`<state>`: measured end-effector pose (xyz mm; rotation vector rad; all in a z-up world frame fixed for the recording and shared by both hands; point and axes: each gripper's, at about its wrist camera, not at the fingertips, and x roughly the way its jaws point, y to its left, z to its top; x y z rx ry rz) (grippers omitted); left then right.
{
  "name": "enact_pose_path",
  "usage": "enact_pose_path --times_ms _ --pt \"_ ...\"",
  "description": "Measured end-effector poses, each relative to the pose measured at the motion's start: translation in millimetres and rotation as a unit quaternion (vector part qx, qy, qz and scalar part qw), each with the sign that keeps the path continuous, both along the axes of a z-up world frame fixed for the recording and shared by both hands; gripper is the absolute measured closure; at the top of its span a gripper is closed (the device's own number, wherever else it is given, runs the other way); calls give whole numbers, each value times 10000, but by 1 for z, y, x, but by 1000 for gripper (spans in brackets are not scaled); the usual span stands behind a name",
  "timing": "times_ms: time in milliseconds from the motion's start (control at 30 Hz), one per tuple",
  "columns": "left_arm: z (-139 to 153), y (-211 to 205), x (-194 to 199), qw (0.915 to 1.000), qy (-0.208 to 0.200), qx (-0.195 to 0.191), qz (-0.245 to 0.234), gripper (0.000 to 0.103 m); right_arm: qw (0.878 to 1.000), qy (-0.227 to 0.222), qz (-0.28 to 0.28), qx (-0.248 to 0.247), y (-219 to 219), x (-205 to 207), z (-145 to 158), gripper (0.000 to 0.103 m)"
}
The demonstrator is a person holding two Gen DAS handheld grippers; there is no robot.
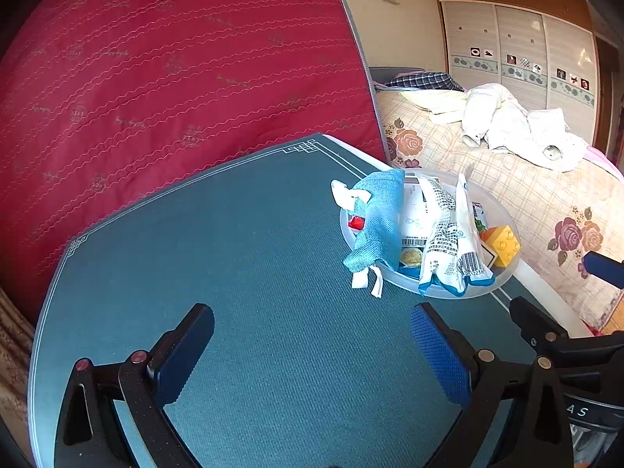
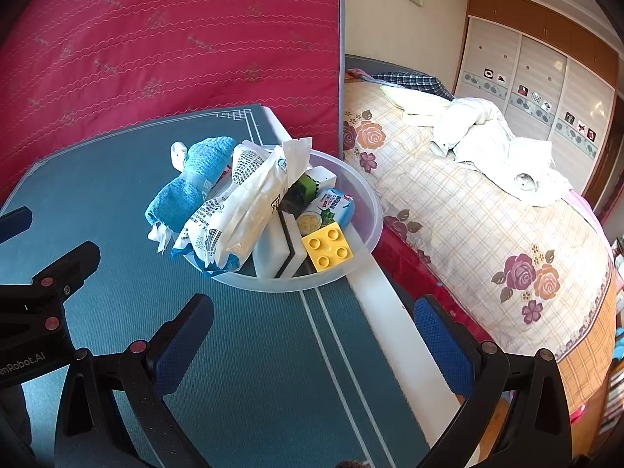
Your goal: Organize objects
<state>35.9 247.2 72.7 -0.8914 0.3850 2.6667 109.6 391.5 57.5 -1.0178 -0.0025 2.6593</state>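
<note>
Seemingly the gathering step is finished or close to it: every loose item in view sits in the clear plastic bowl point(image 2: 366, 210) at the far right corner of the teal table mat point(image 1: 241, 241), and bare mat lies near both tools. The left gripper point(image 1: 312, 351) and the right gripper point(image 2: 314, 345) both hover with fingers wide apart, holding nothing.

Inside the bowl are a blue cloth point(image 2: 195, 183) draped over the left rim, a white printed snack bag point(image 2: 241, 210), a white sponge block point(image 2: 280, 249), a yellow building brick point(image 2: 327, 245) and a small blue packet point(image 2: 335, 206). Any next move, I judge, means tucking the overhanging cloth inside.

Barcodes and small print on the bag are too fine to read. "nRobot.AI" shows on the left tool's body in the right view.
</note>
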Motion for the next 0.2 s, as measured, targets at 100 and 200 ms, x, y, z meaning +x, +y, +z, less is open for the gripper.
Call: enact_pose_path --times_ms 100,200 --pt "0 0 0 10000 8 -12 -6 0 10000 -11 -4 -12 0 0 -1 0" --pt "0 0 0 10000 -20 -19 0 0 10000 -27 -5 -24 0 1 -3 0"
